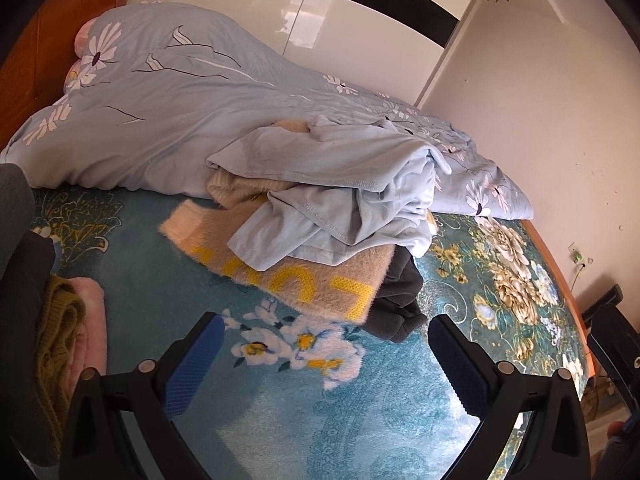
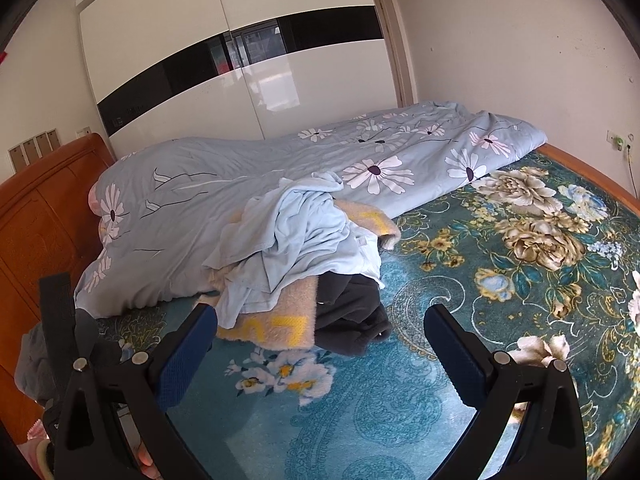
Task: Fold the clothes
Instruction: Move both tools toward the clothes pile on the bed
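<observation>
Bedroom with a white wardrobe behind a bed spread with a teal flowered blanket, where a pale blue quilt lies along the far side. Against the quilt's near edge sits the clothes pile: a light blue top draped over a beige fuzzy sweater, with a dark garment tucked beside them. Both the left hand-held gripper and right hand-held gripper hang released and empty just short of the pile, so nothing seems started; the next move likely calls for pinching the blue top and lifting it clear.
</observation>
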The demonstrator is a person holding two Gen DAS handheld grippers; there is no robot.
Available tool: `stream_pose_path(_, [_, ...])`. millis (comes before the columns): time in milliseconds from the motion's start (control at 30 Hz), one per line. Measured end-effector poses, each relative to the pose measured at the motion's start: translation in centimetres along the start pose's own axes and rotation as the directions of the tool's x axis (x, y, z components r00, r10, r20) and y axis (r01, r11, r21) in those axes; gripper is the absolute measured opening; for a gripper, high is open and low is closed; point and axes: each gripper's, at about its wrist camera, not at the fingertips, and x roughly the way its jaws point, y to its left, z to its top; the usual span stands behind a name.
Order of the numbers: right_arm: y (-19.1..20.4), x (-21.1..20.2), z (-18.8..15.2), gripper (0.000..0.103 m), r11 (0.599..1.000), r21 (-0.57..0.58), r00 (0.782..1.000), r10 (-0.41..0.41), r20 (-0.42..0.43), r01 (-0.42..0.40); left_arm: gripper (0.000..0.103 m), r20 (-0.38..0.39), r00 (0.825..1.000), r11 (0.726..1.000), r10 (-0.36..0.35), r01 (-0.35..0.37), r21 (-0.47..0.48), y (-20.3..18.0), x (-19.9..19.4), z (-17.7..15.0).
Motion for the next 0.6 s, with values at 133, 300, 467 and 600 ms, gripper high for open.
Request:
stream_pose_path(133, [0.4, 0.4, -0.3, 0.103, 1.000, -0.016, 1.000, 0.000, -0.022, -0.001, 0.103, -0.016, 1.000, 0.999, -0.024, 0.025, 0.029, -0.4, -0.1, -0.4])
stream_pose_path(300, [0.5, 0.7, -0.6, 0.103, 1.000, -0.016, 0.999, -0.011, -0.039, 0.010, 0.103, -0.034, 0.999, 0.999, -0.030, 0.031, 0.033, -0.3, -0.1, -0.4])
stream_pose_path(467, [0.7, 1.1, -1.0, 0.103, 1.000, -0.023, 0.998, -0.007, -0.069, 0.005, 0.103, -0.044, 0.998, 0.999, -0.039, 0.039, 0.021, -0.1, -0.1, -0.5])
stream_pose_path(600, [0.9, 1.4, -1.3, 0.103, 1.000, -0.029, 0.996, -0.003, -0.089, 0.000, 0.103, -0.057, 0.997, 0.999, -0.045, 0.046, 0.022, -0.2, 0.0, -0.7])
